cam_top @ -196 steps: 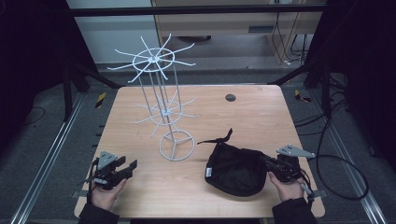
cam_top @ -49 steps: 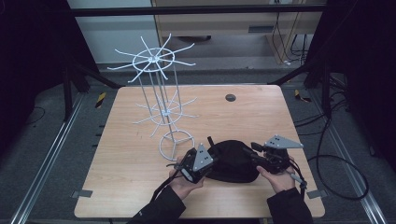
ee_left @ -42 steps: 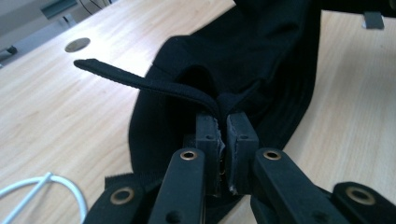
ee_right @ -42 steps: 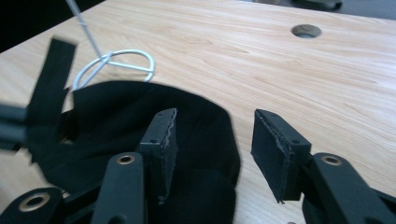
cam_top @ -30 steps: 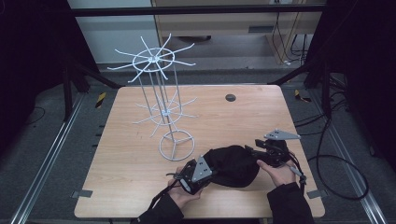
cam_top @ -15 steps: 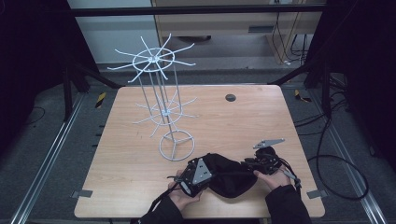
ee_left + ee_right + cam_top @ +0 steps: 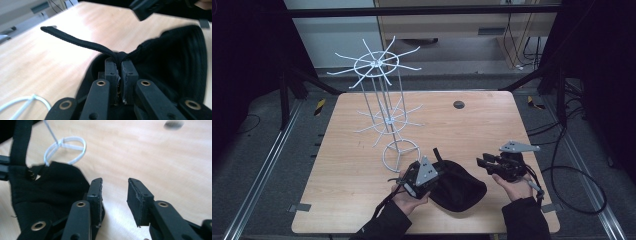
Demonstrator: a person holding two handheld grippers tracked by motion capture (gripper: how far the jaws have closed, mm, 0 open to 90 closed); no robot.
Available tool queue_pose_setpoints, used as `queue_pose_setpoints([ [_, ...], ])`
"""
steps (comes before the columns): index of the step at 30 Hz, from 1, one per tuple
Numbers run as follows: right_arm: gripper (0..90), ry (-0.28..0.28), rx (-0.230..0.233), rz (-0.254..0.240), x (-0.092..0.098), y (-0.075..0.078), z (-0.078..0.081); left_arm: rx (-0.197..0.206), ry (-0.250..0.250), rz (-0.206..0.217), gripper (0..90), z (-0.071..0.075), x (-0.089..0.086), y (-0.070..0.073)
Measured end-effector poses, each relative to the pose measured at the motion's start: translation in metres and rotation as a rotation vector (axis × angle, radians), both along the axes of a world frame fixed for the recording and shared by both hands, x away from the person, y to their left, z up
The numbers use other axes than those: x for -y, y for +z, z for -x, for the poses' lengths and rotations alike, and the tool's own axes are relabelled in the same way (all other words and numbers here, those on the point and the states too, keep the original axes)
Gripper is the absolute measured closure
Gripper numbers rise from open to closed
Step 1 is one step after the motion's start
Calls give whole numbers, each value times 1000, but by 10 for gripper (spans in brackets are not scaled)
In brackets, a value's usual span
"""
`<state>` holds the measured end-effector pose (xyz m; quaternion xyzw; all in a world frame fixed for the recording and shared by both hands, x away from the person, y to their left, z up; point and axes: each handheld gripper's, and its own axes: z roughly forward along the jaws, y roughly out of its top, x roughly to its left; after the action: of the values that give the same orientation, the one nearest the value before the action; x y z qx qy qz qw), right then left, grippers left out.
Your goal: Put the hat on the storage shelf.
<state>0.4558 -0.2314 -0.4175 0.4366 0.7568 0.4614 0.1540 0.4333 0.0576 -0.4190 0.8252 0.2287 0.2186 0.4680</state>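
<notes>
Black cap (image 7: 458, 186) sags near the table's (image 7: 362, 165) front edge, pinched at its strap by your left gripper (image 7: 424, 177); your right gripper (image 7: 484, 163), jaws just opening and empty, sits just beside its far side.

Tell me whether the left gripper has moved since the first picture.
Yes. The left gripper has gone from the table's left front corner rightward to just below the wire rack's ring base, where its fingers now pinch the black cap.
</notes>
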Motion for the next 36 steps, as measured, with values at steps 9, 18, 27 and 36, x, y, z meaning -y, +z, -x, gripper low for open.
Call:
queue_pose_setpoints([
  [9,419,45,93,-49,-7,22,18,0,88,12,852,-33,11,24],
  [18,286,23,73,0,-17,0,23,-2,142,78,851,-54,18,44],
  [27,499,-80,34,63,-9,-34,3,40,112,122,852,-51,27,64],
  [36,827,-132,48,86,-3,-43,-12,40,80,139,851,-51,32,63],
])
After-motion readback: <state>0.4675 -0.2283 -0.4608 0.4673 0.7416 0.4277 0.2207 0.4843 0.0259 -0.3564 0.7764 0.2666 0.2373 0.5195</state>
